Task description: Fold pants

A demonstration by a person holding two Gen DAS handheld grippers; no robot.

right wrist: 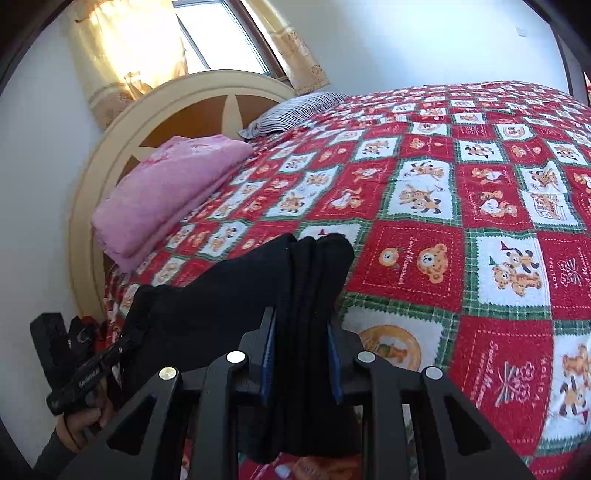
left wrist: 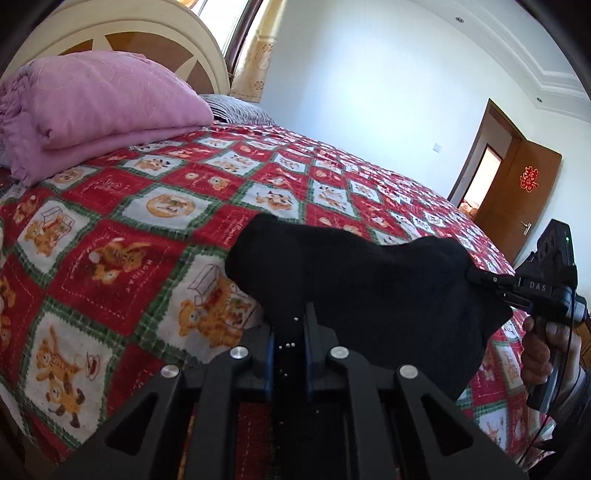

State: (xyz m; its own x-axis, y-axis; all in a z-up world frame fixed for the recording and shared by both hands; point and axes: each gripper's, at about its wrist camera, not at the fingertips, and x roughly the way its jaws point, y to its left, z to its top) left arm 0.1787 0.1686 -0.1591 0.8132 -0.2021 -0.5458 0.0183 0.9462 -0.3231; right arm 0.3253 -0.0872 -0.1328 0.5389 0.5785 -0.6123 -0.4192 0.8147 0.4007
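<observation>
The black pants [left wrist: 369, 288] hang bunched between my two grippers, lifted above the red patchwork bed cover [left wrist: 155, 206]. My left gripper [left wrist: 290, 317] is shut on one end of the pants. My right gripper [left wrist: 476, 277] shows at the right of the left wrist view, shut on the other end. In the right wrist view my right gripper [right wrist: 301, 314] clamps several folded layers of the pants [right wrist: 229, 295], and my left gripper [right wrist: 125, 341] grips the cloth at the lower left. The pants' lower part is hidden behind the grippers.
A folded pink blanket [left wrist: 92, 107] lies by the cream headboard [left wrist: 122, 33], with a striped pillow [right wrist: 295, 110] beside it. The bed cover [right wrist: 461, 221] spreads wide beyond the pants. A brown door [left wrist: 524, 192] stands open at the far wall; a curtained window [right wrist: 207, 37] is behind the headboard.
</observation>
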